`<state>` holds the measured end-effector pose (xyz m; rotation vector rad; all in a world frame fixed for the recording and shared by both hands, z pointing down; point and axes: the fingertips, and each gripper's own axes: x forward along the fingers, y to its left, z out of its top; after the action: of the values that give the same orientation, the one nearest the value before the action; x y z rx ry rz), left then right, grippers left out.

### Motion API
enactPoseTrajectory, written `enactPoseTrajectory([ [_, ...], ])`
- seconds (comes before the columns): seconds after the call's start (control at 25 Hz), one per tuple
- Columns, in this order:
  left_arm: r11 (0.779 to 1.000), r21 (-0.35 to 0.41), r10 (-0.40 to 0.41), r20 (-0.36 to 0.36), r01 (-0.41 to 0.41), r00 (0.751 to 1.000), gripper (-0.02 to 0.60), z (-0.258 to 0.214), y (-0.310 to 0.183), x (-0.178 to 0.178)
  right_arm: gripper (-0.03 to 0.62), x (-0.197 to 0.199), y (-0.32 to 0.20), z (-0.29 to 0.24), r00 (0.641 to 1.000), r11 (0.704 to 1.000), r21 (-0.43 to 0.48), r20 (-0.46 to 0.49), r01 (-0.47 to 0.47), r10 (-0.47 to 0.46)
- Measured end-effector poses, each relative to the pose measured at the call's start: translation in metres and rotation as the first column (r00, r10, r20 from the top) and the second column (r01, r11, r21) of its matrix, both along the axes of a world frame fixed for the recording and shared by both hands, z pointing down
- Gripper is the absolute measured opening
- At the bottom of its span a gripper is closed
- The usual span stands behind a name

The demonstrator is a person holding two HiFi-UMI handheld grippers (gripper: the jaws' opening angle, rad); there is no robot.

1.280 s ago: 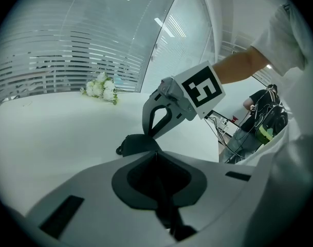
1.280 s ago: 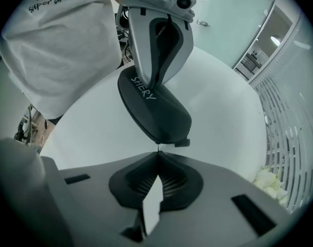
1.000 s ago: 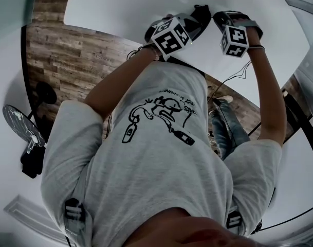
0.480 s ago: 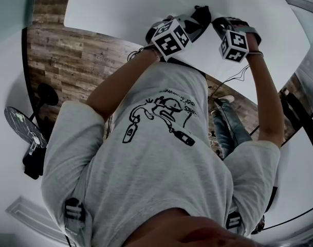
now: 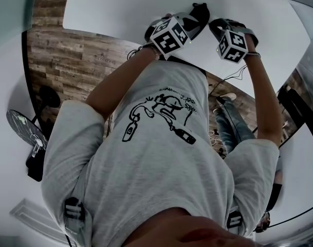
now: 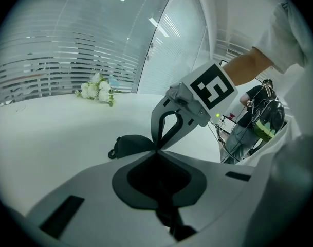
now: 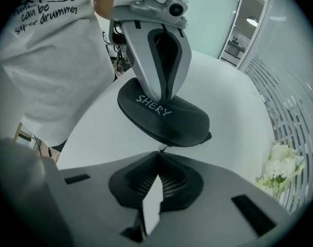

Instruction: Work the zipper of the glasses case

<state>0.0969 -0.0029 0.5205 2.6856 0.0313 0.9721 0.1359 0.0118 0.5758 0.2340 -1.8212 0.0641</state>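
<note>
Looking down, the head view sets the left gripper (image 5: 193, 20) and right gripper (image 5: 216, 24) tip to tip over the black glasses case (image 5: 201, 8). The case is close to the near edge of the white table (image 5: 120, 4), with wood floor (image 5: 69, 55) below that edge. The grips themselves are too small to read here.

The left gripper view shows its own fingers pressed together on one end of the case. It also shows a wide bare stretch of table running out to a bunch of white flowers (image 6: 98, 90), well apart.

The right gripper view alone shows the case's lid, lettered and tilted. The left fingers (image 7: 146, 66) clamp it from above. The right fingers are closed on the small silvery zipper pull (image 7: 162, 148) at the case's rim. Clear table lies to the right, as far as the flowers near its far edge.
</note>
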Motion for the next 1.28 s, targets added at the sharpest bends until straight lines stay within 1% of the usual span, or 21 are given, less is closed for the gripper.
enactPoseTrajectory([
  [0.08,1.000,0.010,0.007,0.002,-0.007,1.000,0.020,-0.001,0.000,0.000,0.002,-0.002,0.003,-0.003,1.000,1.000,-0.018,0.021,-0.014,0.014],
  [0.16,1.000,0.021,0.014,0.006,-0.014,1.000,0.020,-0.001,0.000,0.000,0.000,-0.011,0.016,-0.002,0.999,0.998,-0.060,0.038,0.010,-0.008],
  [0.2,1.000,0.023,0.013,0.007,-0.013,1.000,0.020,-0.001,0.000,0.000,0.001,-0.016,0.023,0.000,0.999,0.997,-0.070,0.039,0.028,-0.025],
  [0.24,1.000,0.021,0.009,0.005,-0.009,1.000,0.020,-0.001,0.001,-0.001,0.002,-0.019,0.028,0.003,0.999,0.998,-0.062,0.039,0.031,-0.029],
  [0.28,1.000,0.018,0.003,0.003,-0.003,1.000,0.020,-0.001,0.001,-0.001,0.002,-0.020,0.028,0.003,0.999,0.999,-0.041,0.043,0.007,-0.006],
  [0.32,1.000,0.015,-0.004,0.000,0.004,1.000,0.020,-0.001,0.001,-0.002,0.002,-0.018,0.024,0.002,0.998,0.999,-0.015,0.053,-0.037,0.038],
  [0.4,1.000,0.013,-0.011,-0.005,0.011,1.000,0.020,-0.002,0.000,-0.002,0.007,-0.010,0.013,0.001,0.990,0.992,0.031,0.069,-0.124,0.121],
  [0.44,1.000,0.014,-0.012,-0.005,0.012,1.000,0.020,-0.002,-0.001,-0.002,0.011,-0.008,0.009,0.001,0.985,0.987,0.038,0.076,-0.159,0.156],
  [0.52,1.000,0.017,-0.011,-0.002,0.011,1.000,0.020,-0.002,-0.001,-0.002,0.115,-0.007,0.005,-0.001,0.970,0.974,0.015,0.102,-0.225,0.222],
  [0.56,1.000,0.018,-0.013,-0.002,0.013,1.000,0.020,-0.002,-0.001,-0.003,0.152,-0.009,0.003,-0.001,0.962,0.969,0.003,0.114,-0.248,0.247],
  [0.76,0.999,0.024,-0.035,-0.002,0.035,0.999,0.020,-0.003,-0.007,-0.010,0.196,-0.014,-0.006,0.001,0.947,0.956,-0.001,0.131,-0.295,0.292],
  [0.88,0.998,0.029,-0.056,-0.004,0.056,0.998,0.020,-0.004,-0.013,-0.018,0.168,-0.016,-0.014,-0.002,0.931,0.945,-0.003,0.166,-0.328,0.324],
  [0.96,0.997,0.027,-0.066,-0.006,0.066,0.998,0.020,-0.004,-0.016,-0.022,0.162,-0.022,-0.017,-0.002,0.929,0.944,-0.005,0.178,-0.330,0.326],
  [1.04,0.997,0.024,-0.070,-0.008,0.070,0.998,0.020,-0.005,-0.017,-0.023,0.142,-0.026,-0.023,-0.002,0.925,0.941,0.005,0.187,-0.338,0.331],
  [1.08,0.997,0.023,-0.072,-0.009,0.072,0.997,0.020,-0.006,-0.017,-0.023,0.118,-0.026,-0.026,-0.003,0.923,0.939,0.017,0.188,-0.345,0.336],
  [1.16,0.997,0.024,-0.076,-0.011,0.076,0.997,0.020,-0.008,-0.016,-0.023,0.016,-0.023,-0.029,-0.005,0.920,0.934,0.030,0.188,-0.355,0.344],
  [1.28,0.997,0.028,-0.072,-0.011,0.073,0.997,0.020,-0.007,-0.017,-0.022,0.008,-0.021,-0.027,-0.007,0.919,0.933,0.005,0.177,-0.360,0.354],
])
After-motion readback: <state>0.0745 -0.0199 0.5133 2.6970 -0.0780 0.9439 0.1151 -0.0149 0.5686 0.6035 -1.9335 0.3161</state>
